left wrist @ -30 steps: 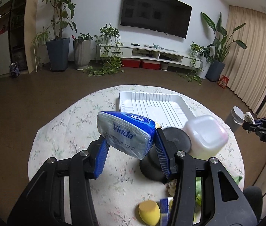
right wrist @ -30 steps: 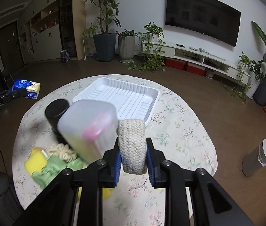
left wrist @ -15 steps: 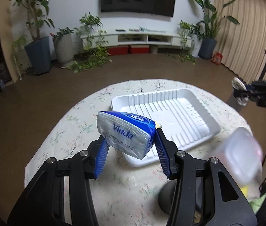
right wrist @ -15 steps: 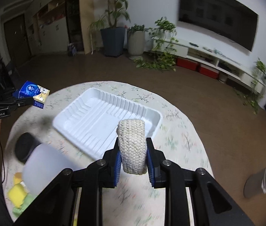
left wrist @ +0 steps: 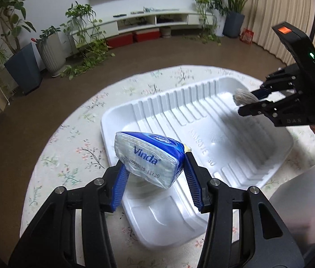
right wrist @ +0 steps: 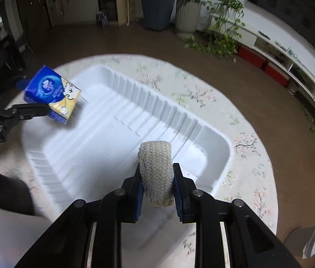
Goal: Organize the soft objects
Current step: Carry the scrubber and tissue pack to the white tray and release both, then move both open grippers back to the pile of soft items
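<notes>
Item, left gripper: my blue pads are clamped on the Vinda tissue pack, which sits tilted between them, printed end toward the camera. A second ago it hung over the near part of the table with a black round object and a translucent container beyond it; now it hangs over the near left corner of the white foam tray, not touching it.

Item, right gripper: my fingers are closed on the knitted cream roll, upright between the pads. A second ago it was above bare cloth short of the tray; now it is held over the tray's near right end, clear of the floor of it.

Item, tray: ribbed, white, nothing lying in it. It now fills most of both views, where before it lay farther off.

Item, round table with floral cloth: carries the tray.

Item, translucent container: blurred, at the right edge of the left view, just beside the tray.

Item, opposite tools: each gripper shows in the other's view, over opposite ends of the tray, well apart.
</notes>
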